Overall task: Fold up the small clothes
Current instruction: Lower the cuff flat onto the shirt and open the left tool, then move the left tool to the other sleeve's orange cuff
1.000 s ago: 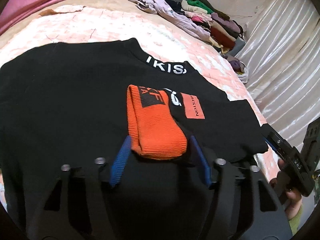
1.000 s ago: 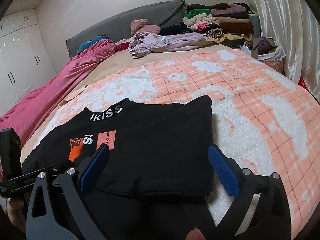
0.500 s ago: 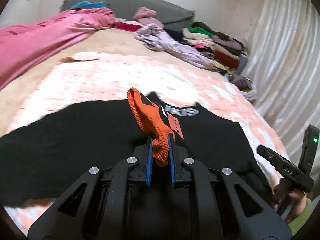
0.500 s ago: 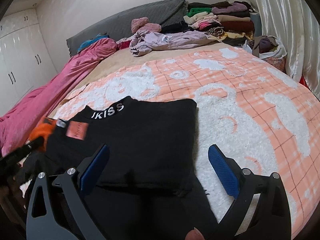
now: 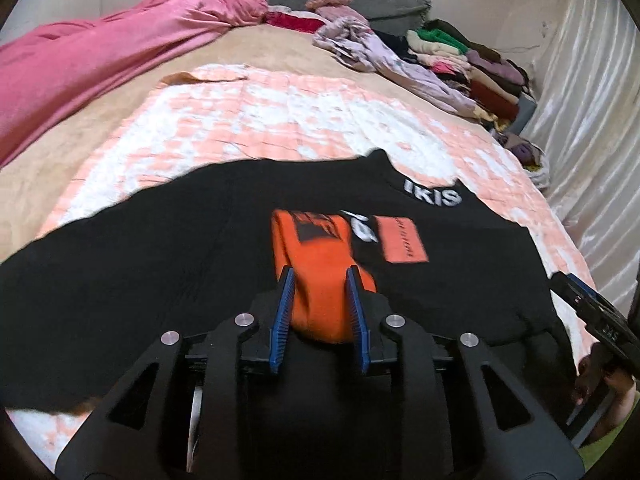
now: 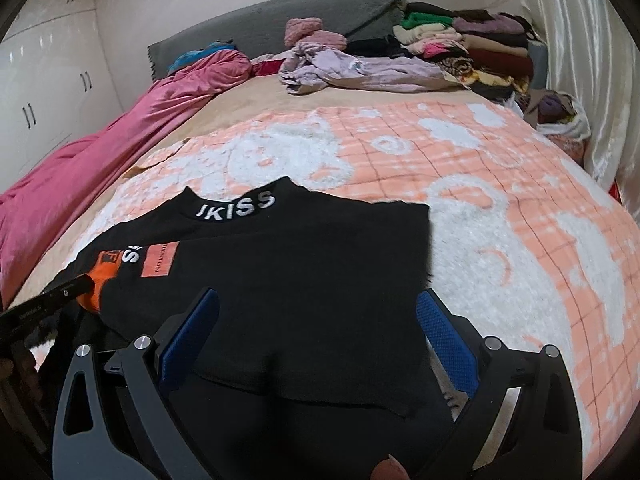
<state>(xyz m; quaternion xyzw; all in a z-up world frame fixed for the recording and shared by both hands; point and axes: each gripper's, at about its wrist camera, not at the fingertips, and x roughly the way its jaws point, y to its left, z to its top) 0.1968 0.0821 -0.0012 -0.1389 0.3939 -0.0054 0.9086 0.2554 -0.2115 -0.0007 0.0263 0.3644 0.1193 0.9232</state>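
Note:
A black top (image 5: 140,264) with white collar lettering lies spread on the bed; it also shows in the right wrist view (image 6: 304,280), its right side folded inward. Its orange ribbed cuff (image 5: 320,276) lies on the chest. My left gripper (image 5: 320,280) stands partly open with the cuff between its blue pads (image 5: 284,312), which sit apart from the cloth's sides. In the right wrist view the orange cuff (image 6: 100,280) shows at the left beside the left gripper's tip. My right gripper (image 6: 316,312) is wide open and empty over the top's lower hem.
The bed has a peach and white blanket (image 6: 500,208). A pink quilt (image 5: 100,52) lies along the left. A lilac garment (image 6: 352,68) and stacked folded clothes (image 6: 472,48) sit at the head. A shiny curtain (image 5: 592,100) hangs on the right.
My left gripper had pinched the orange cuff and lifted it; now the cuff lies back down on the top and the jaws have opened partway. The right gripper stayed open.

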